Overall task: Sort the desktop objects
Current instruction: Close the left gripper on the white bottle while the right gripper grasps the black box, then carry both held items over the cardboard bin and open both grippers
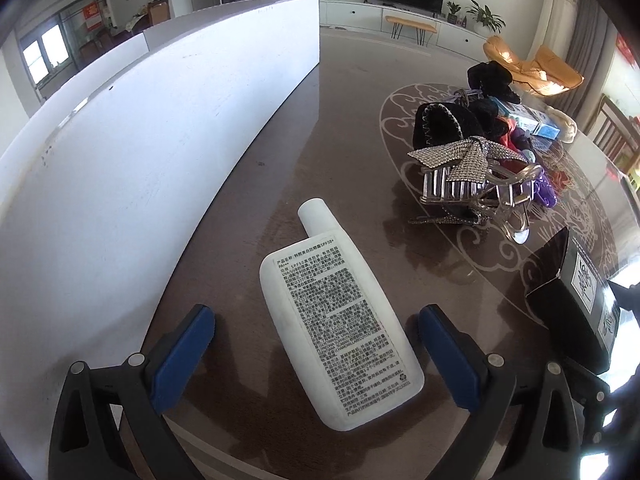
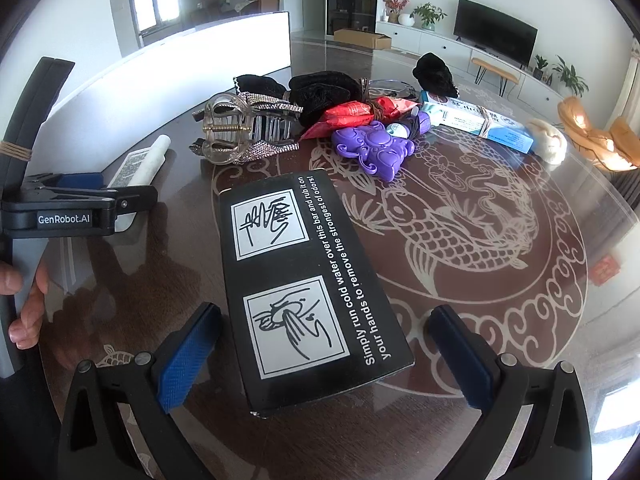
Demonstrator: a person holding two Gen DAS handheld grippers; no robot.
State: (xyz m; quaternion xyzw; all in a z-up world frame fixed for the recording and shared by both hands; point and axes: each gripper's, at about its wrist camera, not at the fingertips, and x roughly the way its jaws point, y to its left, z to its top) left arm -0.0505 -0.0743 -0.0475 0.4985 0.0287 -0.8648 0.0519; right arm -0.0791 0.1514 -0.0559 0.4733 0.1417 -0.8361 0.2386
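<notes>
A white sunscreen bottle (image 1: 336, 328) lies label up on the dark table, cap pointing away, between the open blue pads of my left gripper (image 1: 316, 340); the pads stand clear of it. It also shows in the right wrist view (image 2: 140, 164), behind the left gripper's body (image 2: 76, 208). A black box (image 2: 308, 284) with hand-washing pictures lies flat between the open pads of my right gripper (image 2: 324, 340), untouched. It also shows in the left wrist view (image 1: 576, 300).
A long white box (image 1: 132, 160) stands along the table's left side. A pile sits at the table's middle: clear hair claw (image 2: 236, 128), black velvet items (image 2: 324, 88), red packet (image 2: 348, 116), purple toy (image 2: 376, 152), blue-white toothpaste box (image 2: 480, 124), cream lump (image 2: 550, 140).
</notes>
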